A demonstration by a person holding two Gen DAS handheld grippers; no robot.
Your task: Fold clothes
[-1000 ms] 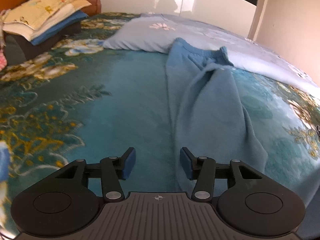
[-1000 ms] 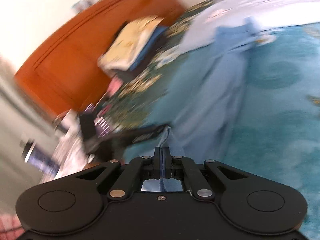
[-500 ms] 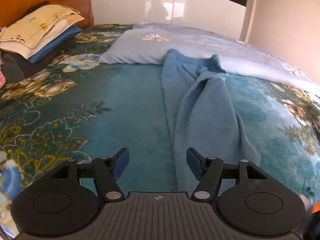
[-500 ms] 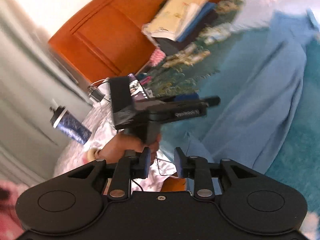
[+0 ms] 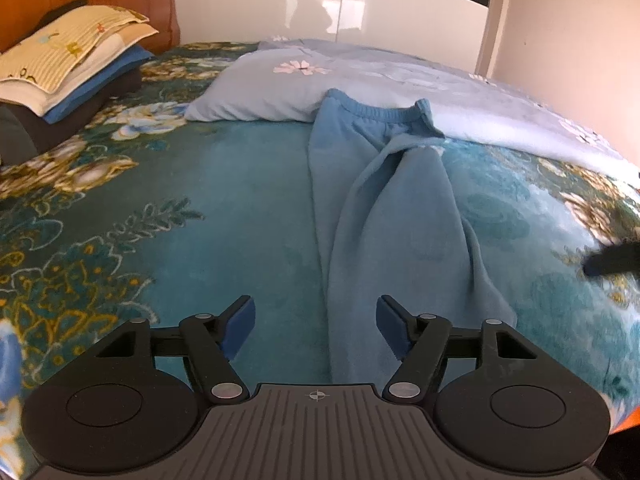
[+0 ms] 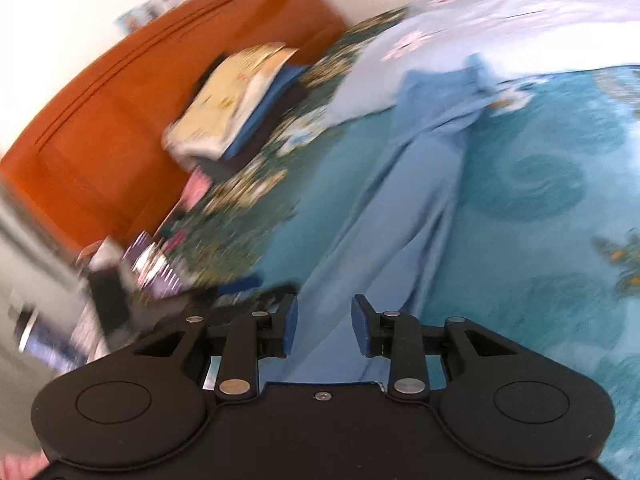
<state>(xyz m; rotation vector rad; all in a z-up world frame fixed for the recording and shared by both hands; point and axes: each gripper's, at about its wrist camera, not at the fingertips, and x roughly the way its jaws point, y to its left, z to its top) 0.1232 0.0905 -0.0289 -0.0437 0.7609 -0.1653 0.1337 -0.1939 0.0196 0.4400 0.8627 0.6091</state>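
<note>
Left gripper (image 5: pixel 316 326) spread wide, blue pads (image 5: pixel 240 322) well apart, nothing between them, hovering low over the teal floral bed cover (image 5: pixel 224 216). Right gripper (image 6: pixel 323 330) likewise released, pads parted, empty, poised just above the near end of the blue trousers (image 6: pixel 404 216); view heavily smeared by motion blur.

Blue trousers (image 5: pixel 384 216) lying lengthwise on the bed, elastic waistband at the far end resting against the edge of a pale blue flowered quilt (image 5: pixel 360 84), legs running toward the camera. One leg draped over the other, a ridge of folds down the middle, hem reaching close to the left gripper's right pad.

Stack of folded clothes (image 5: pixel 72 76) at the far left of the bed: cream patterned piece on top, white and blue layers beneath, dark fabric at the bottom. Same stack (image 6: pixel 240 100) seen from the right wrist, in front of an orange wooden headboard (image 6: pixel 120 112). White glossy wardrobe (image 5: pixel 328 4) behind the bed. Dark blurred shape (image 5: pixel 612 260) at the right edge of the left view, too indistinct to identify.
</note>
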